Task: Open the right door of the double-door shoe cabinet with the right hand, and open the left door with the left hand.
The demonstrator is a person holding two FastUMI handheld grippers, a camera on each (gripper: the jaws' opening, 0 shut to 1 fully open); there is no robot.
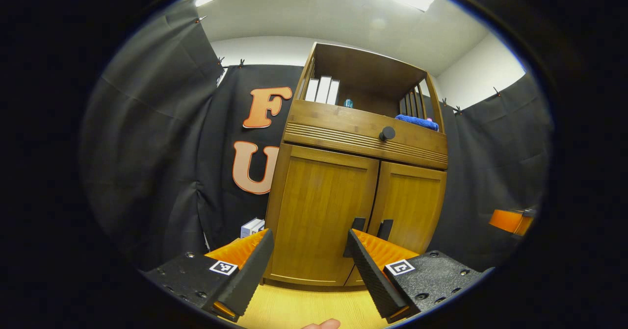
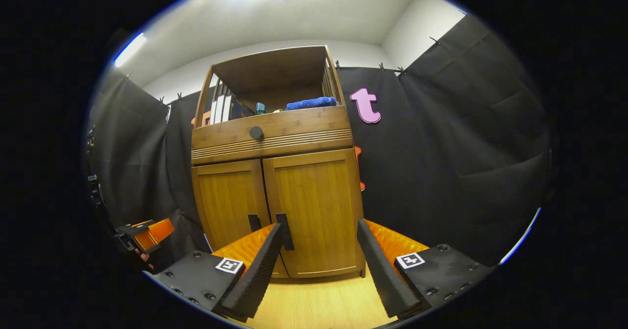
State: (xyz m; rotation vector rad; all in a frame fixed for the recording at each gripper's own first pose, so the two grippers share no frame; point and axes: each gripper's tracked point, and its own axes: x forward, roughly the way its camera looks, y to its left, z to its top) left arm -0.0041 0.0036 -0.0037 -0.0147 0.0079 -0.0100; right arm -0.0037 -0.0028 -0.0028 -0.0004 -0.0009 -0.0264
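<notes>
We see one wooden shoe cabinet (image 1: 358, 172) standing on a pale wood floor (image 1: 304, 309) against the black cloth wall. It has two doors, both closed: the left door (image 1: 321, 211) and the right door (image 1: 412, 206). Each carries one dark vertical handle beside the centre seam, so we count two: the left handle (image 1: 357, 236) and the right handle (image 1: 385, 229). Above the doors is one drawer (image 1: 365, 133) with one round black knob (image 1: 386, 133). In the open shelf on top we count three white books (image 1: 322, 89) standing upright, one small teal object (image 1: 348, 103) whose kind we cannot tell, and one folded blue cloth (image 1: 416, 121).

In the left gripper view, the left hand-held gripper (image 1: 309, 265) hangs before the left door with its two fingers spread wide, holding nothing, apart from the cabinet. A fingertip (image 1: 321, 324) shows at the bottom edge.

In the right gripper view, the right hand-held gripper (image 2: 319, 260) faces the right door, its two fingers likewise wide apart and empty. Its left finger overlaps the right handle in the picture; we cannot tell whether they touch.

A small white box (image 1: 252, 227) sits on the floor just left of the cabinet.
</notes>
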